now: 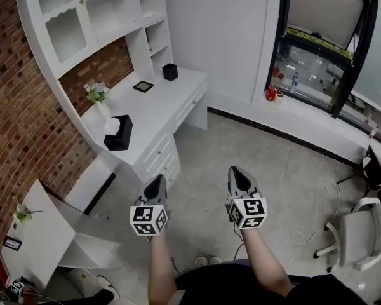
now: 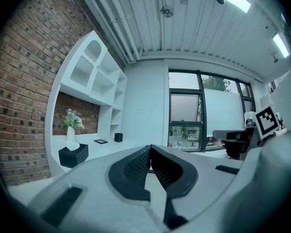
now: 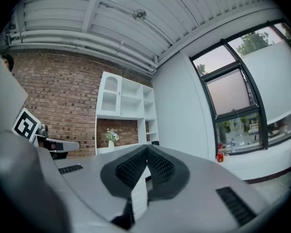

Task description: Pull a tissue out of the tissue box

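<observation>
Head view: the person stands on the open floor, well apart from the white desk (image 1: 159,97) at the far left. The black tissue box (image 1: 119,137) sits toward the desk's near end, near a vase of flowers (image 1: 96,95). A white tissue (image 1: 112,126) stands up out of its top. The left gripper (image 1: 157,182) and right gripper (image 1: 240,173) are held level side by side over the floor, both empty. The step in hand looks like the approach, since nothing is within reach yet. It should go best if the person walks up to face the box squarely rather than stretching in from the side.

Left gripper view: the jaws are pressed together tip to tip with nothing between them. The tissue box (image 2: 72,156) lies far off to the left, low in the picture, with the tuft in front of the vase. The gripper should swing left until the box lines up over the jaws. The jaws should spread before they arrive, then come down on the tuft from above and pinch only paper, staying clear of the vase.

Right gripper view: these jaws also meet at the tips and hold nothing. The flowers show far off above the gripper body, but I cannot make out the box. A light box may lift with the tissue, so this gripper could steady its top while the other pulls straight up.
</observation>
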